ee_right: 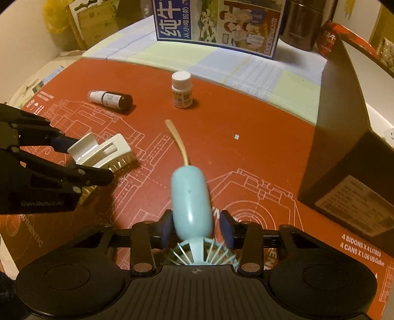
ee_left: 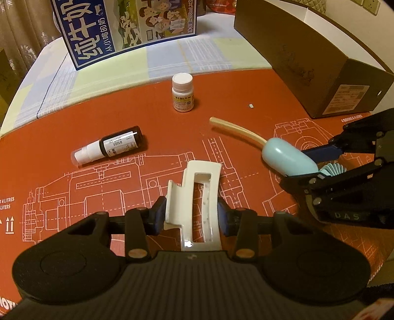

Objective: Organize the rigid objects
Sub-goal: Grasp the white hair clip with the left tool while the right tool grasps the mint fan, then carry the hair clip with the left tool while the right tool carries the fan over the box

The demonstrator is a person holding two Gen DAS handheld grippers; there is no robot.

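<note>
My left gripper (ee_left: pixel 190 214) is shut on a white hair claw clip (ee_left: pixel 197 197), held low over the red mat; the clip also shows in the right wrist view (ee_right: pixel 103 152). My right gripper (ee_right: pixel 195 229) has its pads around the handle of a light blue handheld fan (ee_right: pixel 190 197) with a beige strap (ee_right: pixel 177 140); a small gap shows beside the right pad. The fan also shows in the left wrist view (ee_left: pixel 285 157). A dark spray bottle (ee_left: pixel 110 146) lies on its side. A white pill bottle (ee_left: pixel 182 92) stands upright behind it.
A brown cardboard box (ee_left: pixel 320 64) stands at the right of the red mat (ee_left: pixel 73 197). A blue milk carton box (ee_left: pixel 118 29) stands at the back on a checked cloth. A tiny white scrap (ee_left: pixel 251 105) lies on the mat. Dark jars (ee_right: pixel 303 22) stand behind.
</note>
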